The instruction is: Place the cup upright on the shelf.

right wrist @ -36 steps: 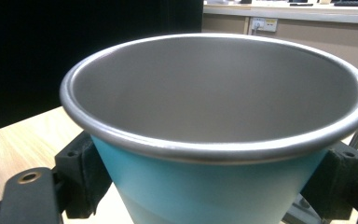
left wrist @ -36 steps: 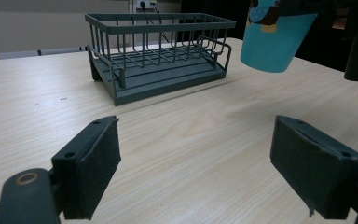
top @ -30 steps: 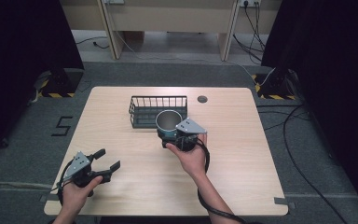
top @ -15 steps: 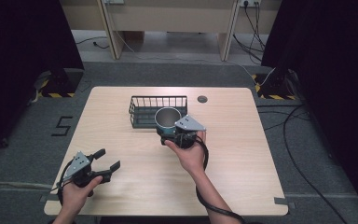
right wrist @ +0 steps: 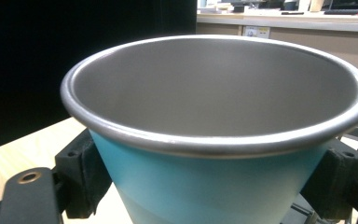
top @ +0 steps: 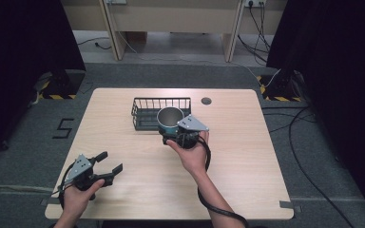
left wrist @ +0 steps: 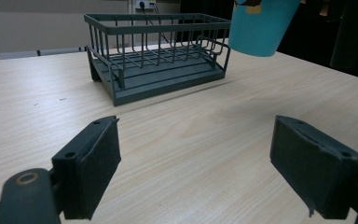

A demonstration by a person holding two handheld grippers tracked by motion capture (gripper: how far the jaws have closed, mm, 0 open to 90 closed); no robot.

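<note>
Right gripper (top: 175,134) clamped on tapered teal cup with steel lining (top: 170,121), held upright, clear of the table at dark wire basket (top: 148,112)'s front right corner: keep it level over the rim; left gripper (top: 110,167) wide open, empty, over pale wood table (top: 247,156); grey carpet, dark curtains around.

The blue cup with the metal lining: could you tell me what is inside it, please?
The blue metal-lined cup, held by the right gripper, shows bare grey walls; its bottom is hidden.
</note>
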